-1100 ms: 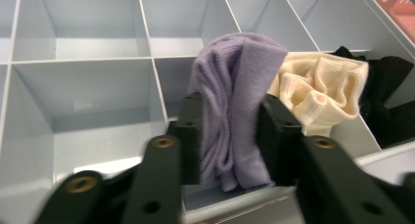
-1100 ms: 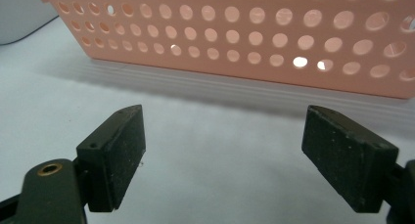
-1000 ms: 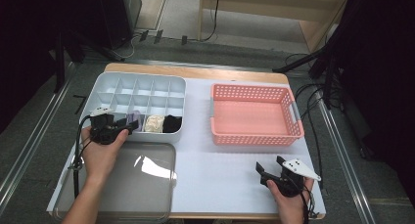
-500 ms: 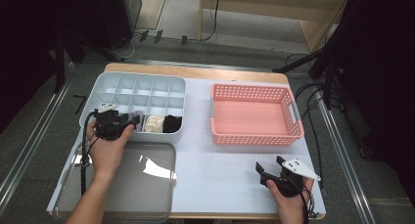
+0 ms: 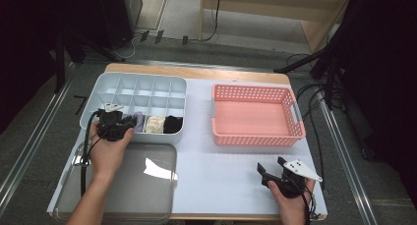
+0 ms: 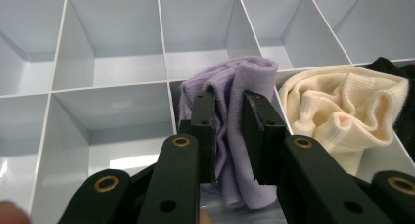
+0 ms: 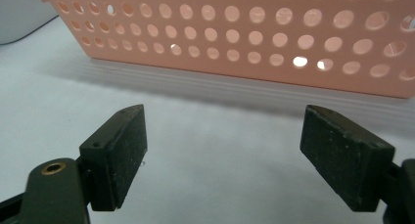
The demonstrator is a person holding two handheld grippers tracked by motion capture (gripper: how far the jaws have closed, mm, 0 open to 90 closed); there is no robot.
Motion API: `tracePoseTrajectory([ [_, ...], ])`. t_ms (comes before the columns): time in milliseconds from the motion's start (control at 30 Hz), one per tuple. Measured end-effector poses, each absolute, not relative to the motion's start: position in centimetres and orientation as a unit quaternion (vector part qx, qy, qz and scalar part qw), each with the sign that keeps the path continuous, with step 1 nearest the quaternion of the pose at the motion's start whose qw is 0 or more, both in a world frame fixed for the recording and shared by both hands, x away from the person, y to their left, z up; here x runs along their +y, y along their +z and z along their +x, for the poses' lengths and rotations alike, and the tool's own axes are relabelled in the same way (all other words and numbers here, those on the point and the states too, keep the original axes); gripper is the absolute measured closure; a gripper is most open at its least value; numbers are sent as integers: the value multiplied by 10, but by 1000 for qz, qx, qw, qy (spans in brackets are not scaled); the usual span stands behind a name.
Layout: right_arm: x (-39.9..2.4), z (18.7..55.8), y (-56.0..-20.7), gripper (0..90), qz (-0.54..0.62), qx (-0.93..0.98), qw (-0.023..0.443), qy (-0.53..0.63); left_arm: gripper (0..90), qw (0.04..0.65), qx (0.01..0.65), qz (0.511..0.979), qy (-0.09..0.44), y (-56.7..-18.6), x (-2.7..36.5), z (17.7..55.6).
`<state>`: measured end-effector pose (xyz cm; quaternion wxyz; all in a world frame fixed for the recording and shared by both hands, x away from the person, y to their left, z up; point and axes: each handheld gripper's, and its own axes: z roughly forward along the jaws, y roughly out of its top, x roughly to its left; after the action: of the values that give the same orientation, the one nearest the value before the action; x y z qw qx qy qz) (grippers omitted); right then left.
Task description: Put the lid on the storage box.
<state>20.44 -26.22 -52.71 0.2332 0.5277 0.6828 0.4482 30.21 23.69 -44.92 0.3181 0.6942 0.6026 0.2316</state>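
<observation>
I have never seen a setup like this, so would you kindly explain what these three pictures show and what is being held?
A person sits at a table and holds a hand tool with two black fingers in each hand. The high view looks down from above; the other two pictures come from small cameras riding on the tools, looking along their fingers.

On the table stand a grey divided box, its clear lid lying in front of it, and a pink basket. The box holds a purple sock, a cream sock and a black one, each in its own compartment of the front row.

The left gripper has just been closing, and its fingers now pinch the purple sock. The right gripper is open, holds nothing and faces the basket's side.
</observation>
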Motion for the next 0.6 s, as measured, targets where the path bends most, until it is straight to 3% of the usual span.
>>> tracePoseTrajectory([
  [67,-262,205,-527,179,528,683,234,448,786,315,596,698,239,-449,235,302],
  [167,-262,205,-527,180,528,683,234,447,900,316,583,712,230,-449,233,302],
  [367,-262,205,-527,181,529,683,234,446,900,311,586,715,219,-448,235,302],
  [400,-262,205,-527,182,528,683,235,446,884,318,588,709,222,-449,236,302],
  [533,-262,205,-527,183,528,683,235,446,643,362,589,685,229,-447,240,299],
  [600,-262,205,-527,183,528,684,235,445,572,375,597,666,243,-444,241,299],
])
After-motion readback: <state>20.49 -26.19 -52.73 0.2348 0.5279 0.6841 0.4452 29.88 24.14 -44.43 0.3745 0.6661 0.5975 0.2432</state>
